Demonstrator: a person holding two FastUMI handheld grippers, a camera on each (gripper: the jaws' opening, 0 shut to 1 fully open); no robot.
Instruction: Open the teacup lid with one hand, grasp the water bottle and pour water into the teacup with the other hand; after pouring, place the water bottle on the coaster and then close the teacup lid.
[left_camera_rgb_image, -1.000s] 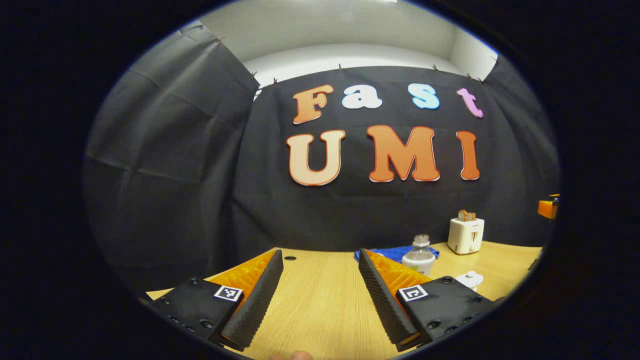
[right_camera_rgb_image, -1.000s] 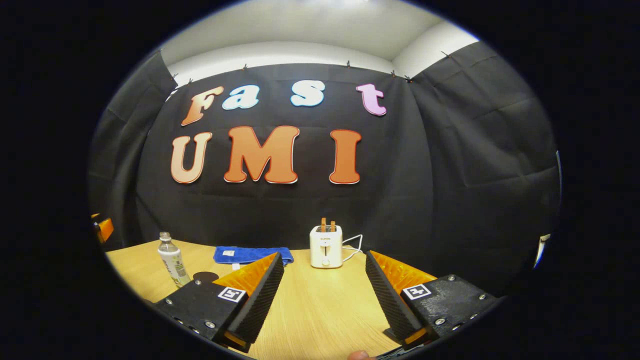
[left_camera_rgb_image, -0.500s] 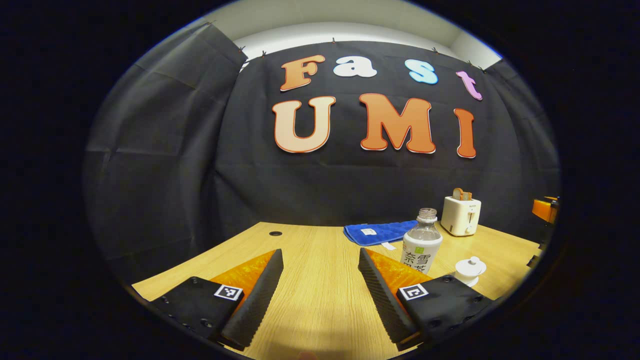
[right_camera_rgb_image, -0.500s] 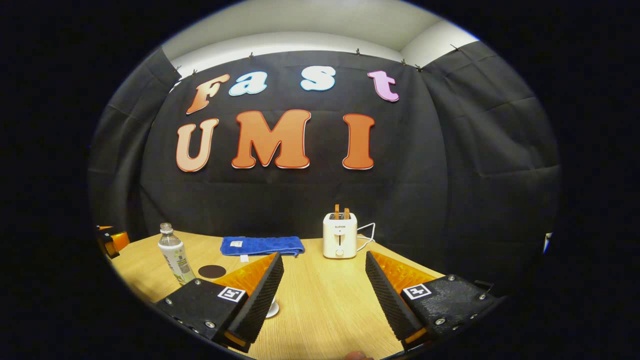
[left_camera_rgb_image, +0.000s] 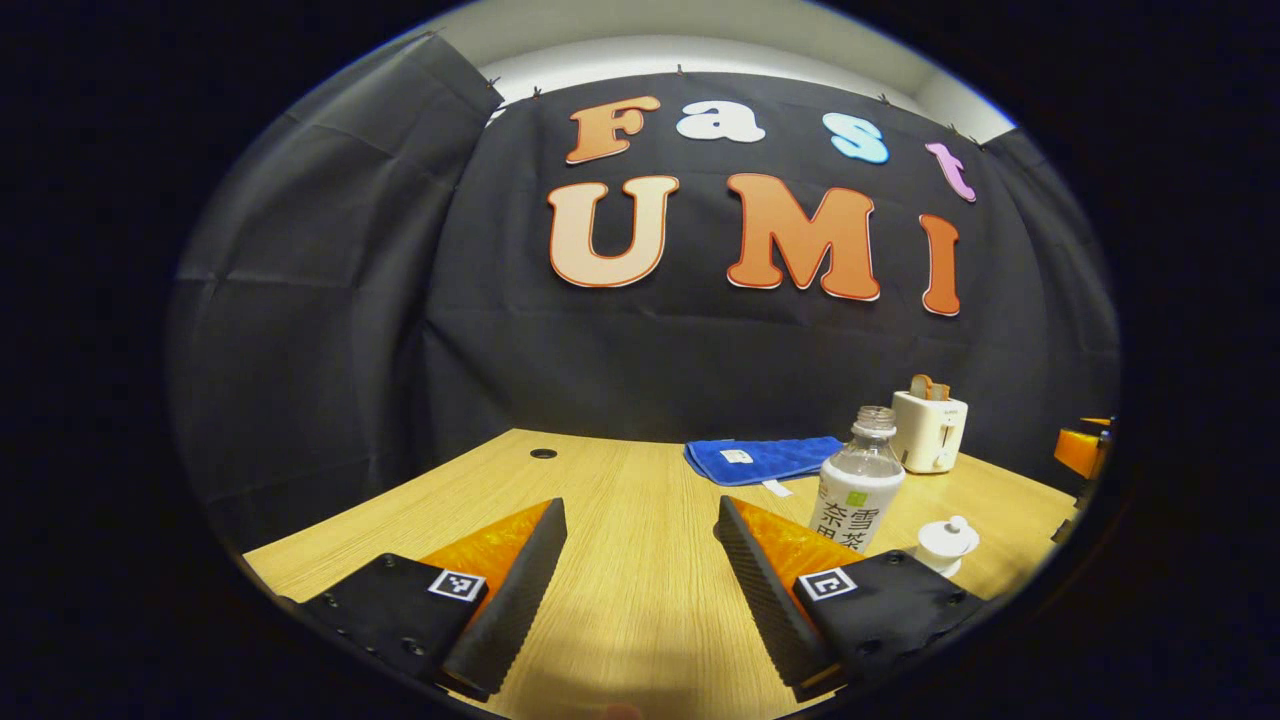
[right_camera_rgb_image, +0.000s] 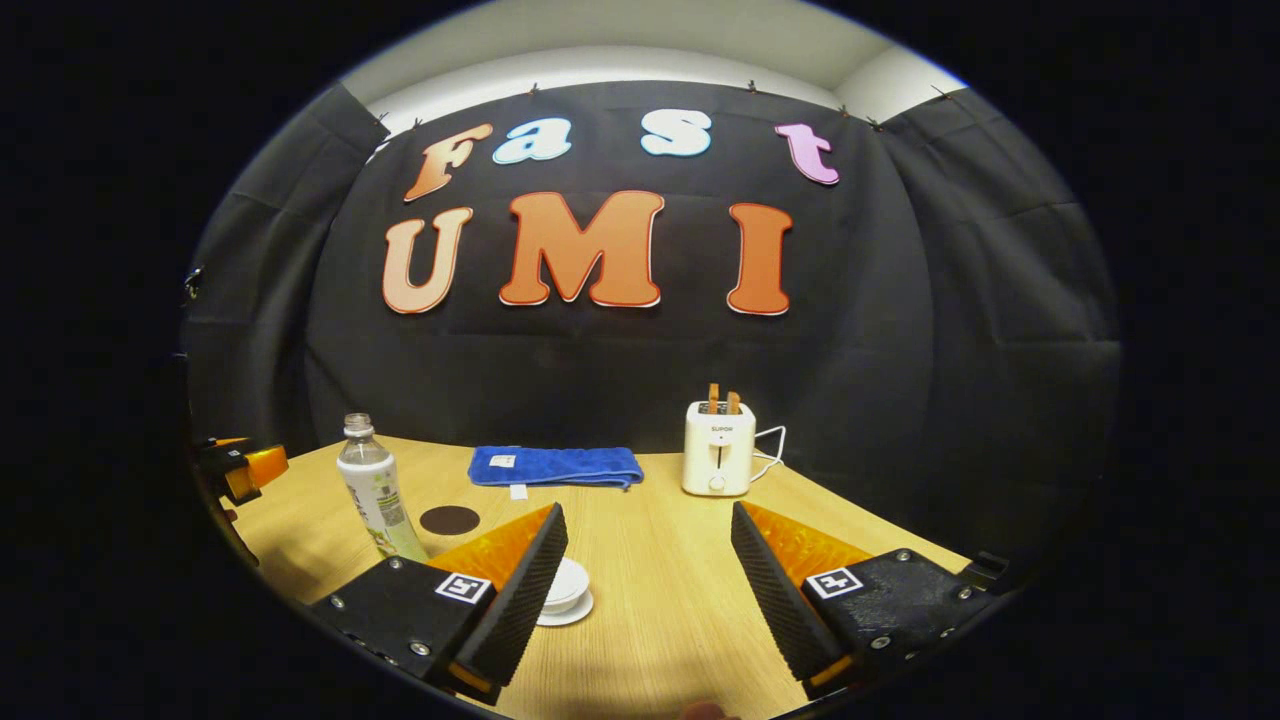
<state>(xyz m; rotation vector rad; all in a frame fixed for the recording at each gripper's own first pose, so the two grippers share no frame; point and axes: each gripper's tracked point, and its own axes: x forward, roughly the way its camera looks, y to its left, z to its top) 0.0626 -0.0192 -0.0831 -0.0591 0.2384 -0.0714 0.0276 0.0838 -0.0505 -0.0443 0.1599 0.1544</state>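
Observation:
A clear, uncapped water bottle (left_camera_rgb_image: 855, 490) with a white label stands on the wooden table (left_camera_rgb_image: 620, 500), just right of my left gripper (left_camera_rgb_image: 635, 590), which is open and holds nothing. Further right sits a white lidded teacup (left_camera_rgb_image: 945, 540). In the right gripper view the bottle (right_camera_rgb_image: 375, 495) stands at the left, a dark round coaster (right_camera_rgb_image: 449, 520) lies beside it, and the teacup (right_camera_rgb_image: 565, 590) on its saucer peeks out from behind the left finger of my right gripper (right_camera_rgb_image: 645, 595), which is open and holds nothing. The other gripper (right_camera_rgb_image: 240, 470) shows at the far left edge.
A folded blue cloth (right_camera_rgb_image: 555, 466) lies at the back of the table (right_camera_rgb_image: 650, 560), near the wall. A white toaster (right_camera_rgb_image: 718, 450) with two slices and a cord stands to its right. A small round hole (left_camera_rgb_image: 543, 453) marks the table's far left.
Both views have tilted down and moved forward over the table. The bottle, coaster and teacup now stand closer and fuller in view. Both grippers stay open.

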